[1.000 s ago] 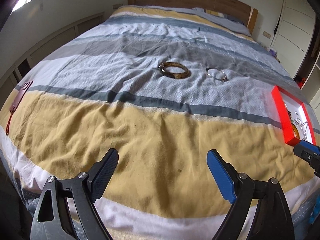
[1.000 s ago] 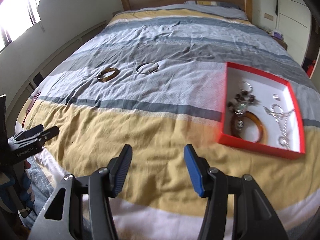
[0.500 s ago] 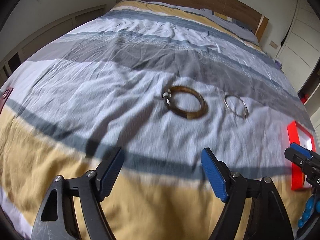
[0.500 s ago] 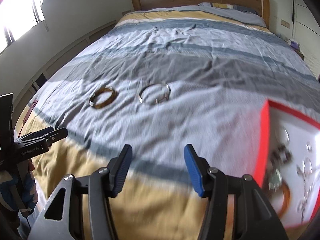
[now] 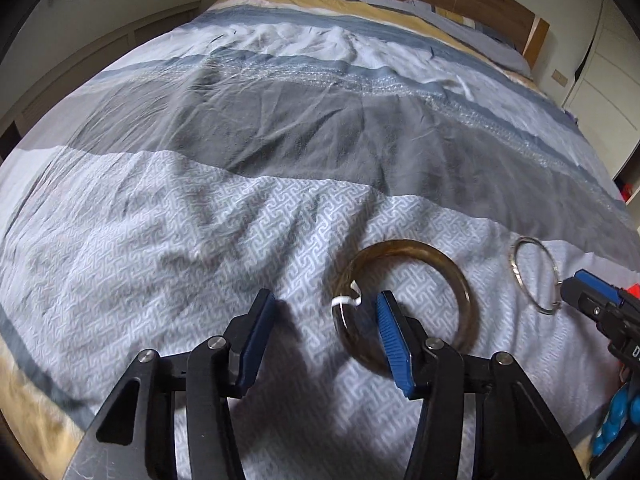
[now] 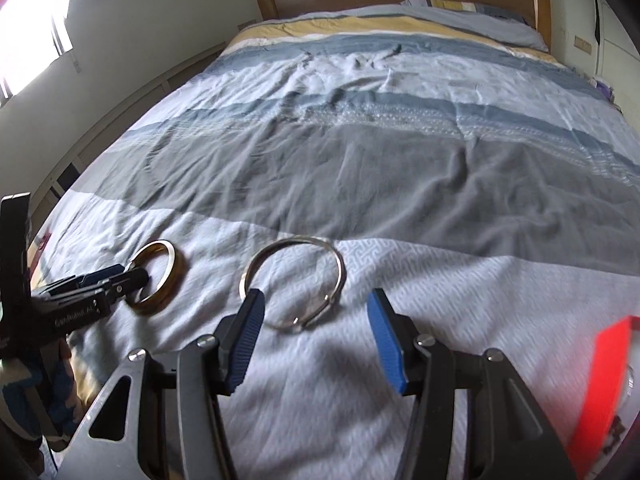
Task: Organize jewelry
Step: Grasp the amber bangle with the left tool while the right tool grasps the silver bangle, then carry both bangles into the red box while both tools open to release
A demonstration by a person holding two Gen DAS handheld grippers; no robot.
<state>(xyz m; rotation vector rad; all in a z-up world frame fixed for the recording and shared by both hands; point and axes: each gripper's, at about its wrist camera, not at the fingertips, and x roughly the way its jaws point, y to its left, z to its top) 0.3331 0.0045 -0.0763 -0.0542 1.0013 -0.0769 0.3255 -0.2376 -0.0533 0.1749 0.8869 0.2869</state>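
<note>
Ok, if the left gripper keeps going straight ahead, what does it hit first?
Probably the brown bangle: the left gripper is open, with its right finger already over the near rim. Depth is unclear.

amber bangle point(image 5: 404, 304), silver bangle point(image 6: 294, 282), striped grey-blue-yellow duvet point(image 5: 280, 128), red box point(image 6: 604, 384)

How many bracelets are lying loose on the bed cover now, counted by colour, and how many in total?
Amber-brown bangle: 1
Thin silver bangle: 1
Total: 2 loose on the bed cover
The contents of the red tray are too blurred to count.
</note>
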